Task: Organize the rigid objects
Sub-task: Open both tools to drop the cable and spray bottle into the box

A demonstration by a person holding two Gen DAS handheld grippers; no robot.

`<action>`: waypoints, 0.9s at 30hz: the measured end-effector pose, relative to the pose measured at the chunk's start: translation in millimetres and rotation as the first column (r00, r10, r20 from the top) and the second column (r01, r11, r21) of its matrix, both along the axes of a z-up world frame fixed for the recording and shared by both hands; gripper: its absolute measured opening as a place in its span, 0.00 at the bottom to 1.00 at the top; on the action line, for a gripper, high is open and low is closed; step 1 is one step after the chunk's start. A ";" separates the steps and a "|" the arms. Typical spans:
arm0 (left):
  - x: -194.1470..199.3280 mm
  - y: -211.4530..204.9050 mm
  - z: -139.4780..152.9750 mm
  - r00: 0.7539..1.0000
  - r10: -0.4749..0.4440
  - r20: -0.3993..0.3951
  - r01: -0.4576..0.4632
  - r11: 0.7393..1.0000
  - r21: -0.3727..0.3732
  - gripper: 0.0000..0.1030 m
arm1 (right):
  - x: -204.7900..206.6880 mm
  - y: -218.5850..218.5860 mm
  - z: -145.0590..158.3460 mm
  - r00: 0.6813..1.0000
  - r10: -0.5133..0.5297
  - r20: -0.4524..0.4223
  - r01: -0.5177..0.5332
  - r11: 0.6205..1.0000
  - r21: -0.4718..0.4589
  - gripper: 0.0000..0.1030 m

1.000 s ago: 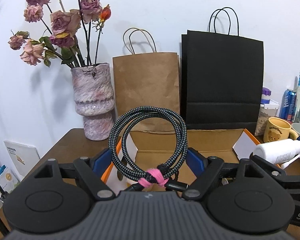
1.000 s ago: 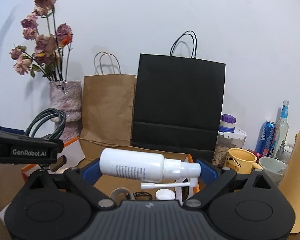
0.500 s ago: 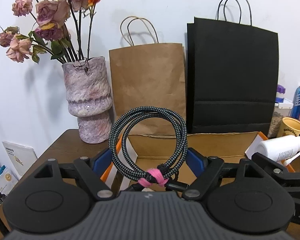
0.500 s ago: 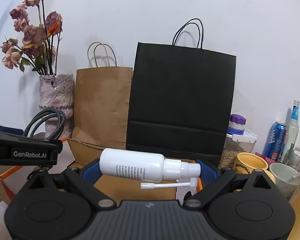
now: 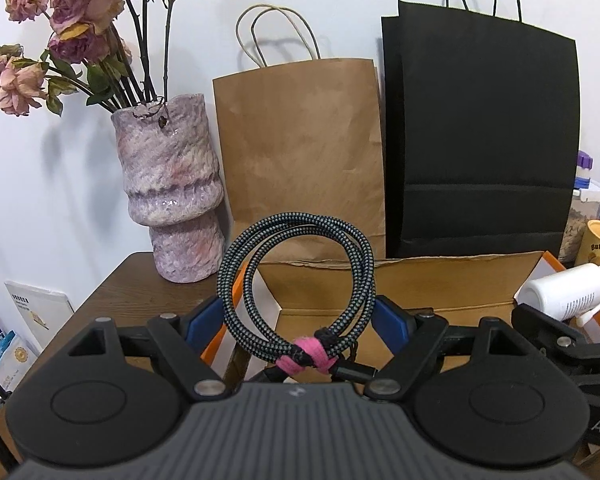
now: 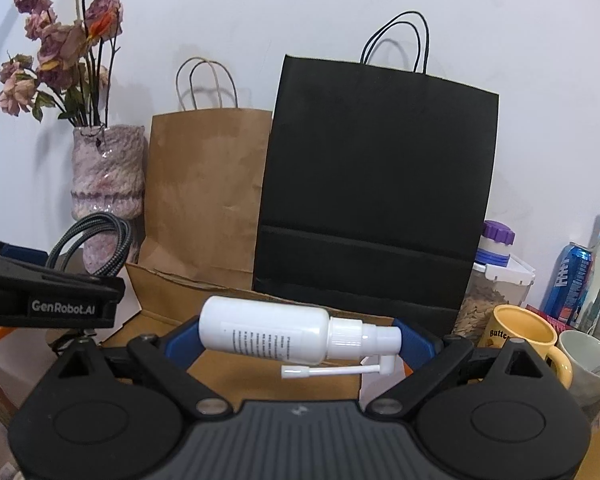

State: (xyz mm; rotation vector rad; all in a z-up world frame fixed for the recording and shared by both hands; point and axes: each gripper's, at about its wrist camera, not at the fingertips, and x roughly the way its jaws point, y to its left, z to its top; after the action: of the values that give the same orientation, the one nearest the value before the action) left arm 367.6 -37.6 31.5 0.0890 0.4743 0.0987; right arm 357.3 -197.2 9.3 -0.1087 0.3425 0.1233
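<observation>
Each camera sits just behind its own fingers, low over the desk (image 5: 112, 280), facing the white back wall. The left view is close to the vase (image 5: 170, 188) at left of frame; the right view sits further right, reaching the mug (image 6: 520, 334) at lower right. Both share the brown bag (image 5: 300, 148), the black bag (image 6: 376, 184) and the open box (image 5: 400, 280).

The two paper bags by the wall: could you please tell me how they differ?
The black bag is taller and wider than the brown bag. The black bag has thin black handles; the brown bag has tan ones. The black bag looks smooth, the brown bag wrinkled. Both stand upright behind the cardboard box.
</observation>
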 end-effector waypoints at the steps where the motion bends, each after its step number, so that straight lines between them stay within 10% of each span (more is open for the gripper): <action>1: 1.1 0.4 -0.4 1.000 -0.002 -0.003 0.002 1.000 0.003 0.81 | 1.0 -0.2 -0.8 1.000 0.003 -0.007 -0.003 1.000 -0.001 0.95; 5: 3.5 1.1 -1.9 1.000 0.003 -0.007 -0.003 1.000 0.011 1.00 | 4.7 -0.7 -5.0 0.999 0.013 -0.047 -0.013 1.000 0.007 0.96; 27: 1.2 2.8 -0.7 1.000 0.015 0.007 -0.015 1.000 -0.003 1.00 | -2.8 -5.4 -0.4 0.999 -0.009 -0.031 0.010 1.000 0.009 1.00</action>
State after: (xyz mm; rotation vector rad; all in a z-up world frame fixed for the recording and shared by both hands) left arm 368.8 -34.8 30.7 0.0821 0.4685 0.1130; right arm 354.5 -202.6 8.9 -0.0965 0.3737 0.1173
